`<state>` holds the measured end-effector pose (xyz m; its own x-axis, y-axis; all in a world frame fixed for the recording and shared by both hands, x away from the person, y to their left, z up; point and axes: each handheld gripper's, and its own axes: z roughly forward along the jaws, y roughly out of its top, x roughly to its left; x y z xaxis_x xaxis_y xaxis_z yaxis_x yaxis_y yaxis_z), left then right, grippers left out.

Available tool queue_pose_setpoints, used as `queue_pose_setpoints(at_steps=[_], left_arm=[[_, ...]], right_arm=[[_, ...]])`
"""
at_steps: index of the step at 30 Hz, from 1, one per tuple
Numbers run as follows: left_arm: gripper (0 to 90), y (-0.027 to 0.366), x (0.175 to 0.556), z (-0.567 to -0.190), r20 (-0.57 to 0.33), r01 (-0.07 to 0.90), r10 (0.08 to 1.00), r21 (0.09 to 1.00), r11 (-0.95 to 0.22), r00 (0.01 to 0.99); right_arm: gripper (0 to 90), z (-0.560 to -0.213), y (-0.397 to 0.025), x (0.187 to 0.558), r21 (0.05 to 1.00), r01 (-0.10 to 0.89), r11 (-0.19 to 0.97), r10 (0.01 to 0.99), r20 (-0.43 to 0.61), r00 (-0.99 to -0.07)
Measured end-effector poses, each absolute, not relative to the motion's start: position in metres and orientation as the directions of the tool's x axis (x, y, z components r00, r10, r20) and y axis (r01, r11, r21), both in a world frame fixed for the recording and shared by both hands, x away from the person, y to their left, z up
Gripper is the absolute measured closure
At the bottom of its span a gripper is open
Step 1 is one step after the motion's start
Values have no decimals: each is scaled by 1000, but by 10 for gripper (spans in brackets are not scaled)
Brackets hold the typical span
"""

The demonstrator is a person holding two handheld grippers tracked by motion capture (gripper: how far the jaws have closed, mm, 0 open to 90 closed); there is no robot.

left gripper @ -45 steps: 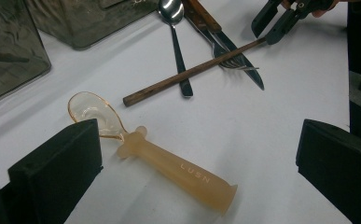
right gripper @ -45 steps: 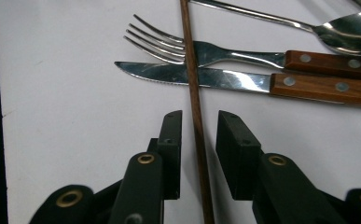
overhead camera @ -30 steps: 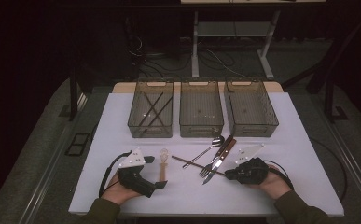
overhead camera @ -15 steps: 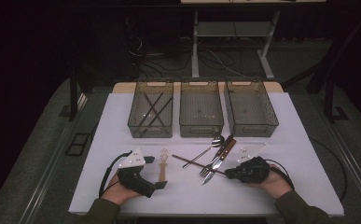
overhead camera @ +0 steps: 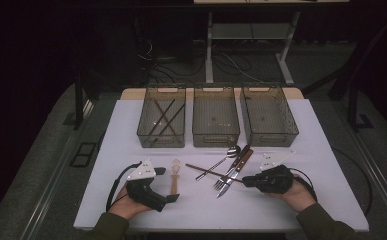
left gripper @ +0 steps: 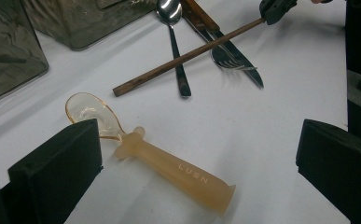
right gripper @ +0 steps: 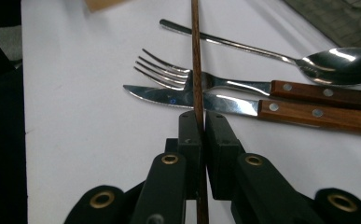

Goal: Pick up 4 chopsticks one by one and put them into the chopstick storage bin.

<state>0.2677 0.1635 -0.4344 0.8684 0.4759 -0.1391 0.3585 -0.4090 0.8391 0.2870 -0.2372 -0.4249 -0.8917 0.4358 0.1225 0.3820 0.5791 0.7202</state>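
Right tongs point(right gripper: 199, 128) clench the chopstick point(right gripper: 196, 60) by its near end to lift it off the cutlery; left tongs point(left gripper: 199, 158) gape released astride the amber spoon point(left gripper: 155, 156).

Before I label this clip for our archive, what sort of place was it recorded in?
Probably a lab or workshop data-collection bench, not a kitchen: a white table in a dark room, three mesh bins lined up for sorting cutlery, cables on the floor behind, and a person working with a hand-held gripper in each hand.
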Motion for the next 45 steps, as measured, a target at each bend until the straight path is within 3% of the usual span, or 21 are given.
queue_pose_setpoints(at_steps=[32,45], left_arm=[[0,162,271,-438,-123,343,469,841,-418,875],[0,162,272,-439,-135,353,473,841,-410,871]], right_arm=[[850,-392,-236,293,819,366,442,470,136,-872],[850,-370,-234,307,841,384,381,537,137,-832]])
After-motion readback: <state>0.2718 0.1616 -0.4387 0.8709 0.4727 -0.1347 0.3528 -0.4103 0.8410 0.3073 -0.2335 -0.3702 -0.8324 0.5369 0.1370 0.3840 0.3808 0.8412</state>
